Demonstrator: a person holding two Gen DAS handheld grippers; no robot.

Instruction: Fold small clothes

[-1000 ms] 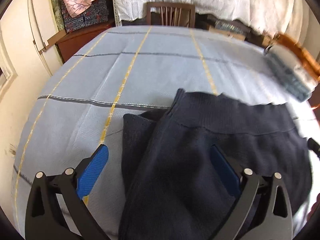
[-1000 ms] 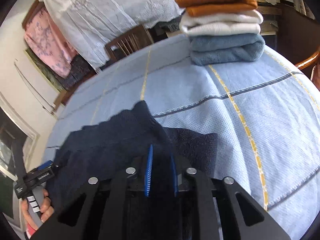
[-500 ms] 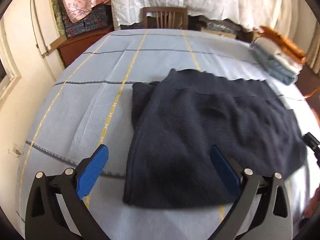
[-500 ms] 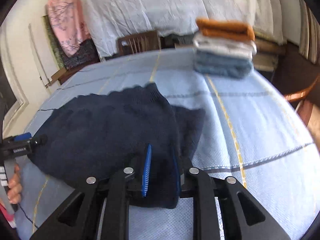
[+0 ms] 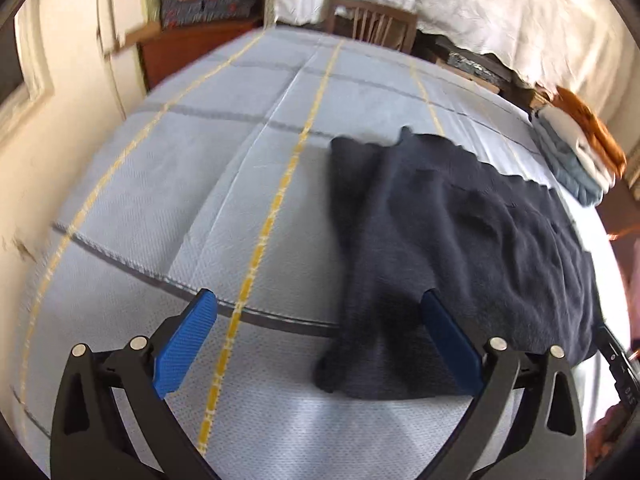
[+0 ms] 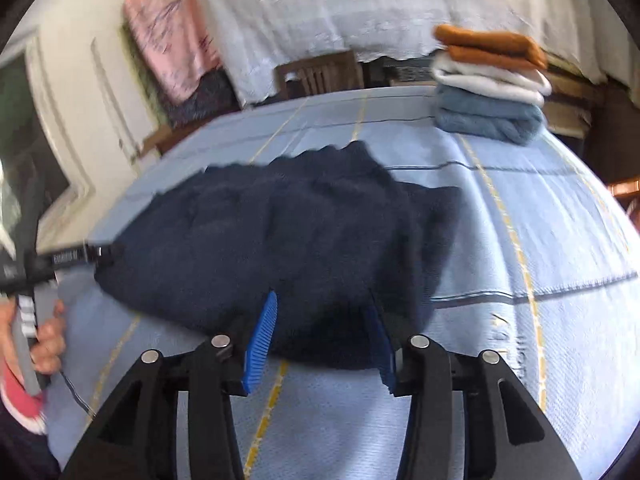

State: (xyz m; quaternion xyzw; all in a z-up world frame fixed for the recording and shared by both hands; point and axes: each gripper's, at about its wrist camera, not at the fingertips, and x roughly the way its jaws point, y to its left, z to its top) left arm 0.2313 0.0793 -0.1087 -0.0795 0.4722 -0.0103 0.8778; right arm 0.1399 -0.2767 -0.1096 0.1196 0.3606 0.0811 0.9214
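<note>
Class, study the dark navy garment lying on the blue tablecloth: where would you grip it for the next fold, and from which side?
Probably the near hem of the navy garment, from the front table edge. It lies flat with that edge just ahead of the open right gripper; the open left gripper faces its left corner, so both could pinch the hem and carry it toward the wavy far edge.

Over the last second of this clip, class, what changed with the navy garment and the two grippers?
The right gripper had been shut on the navy garment; its jaws have opened and let go, so the cloth now lies flat on the blue tablecloth. Both grippers pulled back toward the near edge. The left gripper stayed open. The stack of folded towels did not move.
</note>
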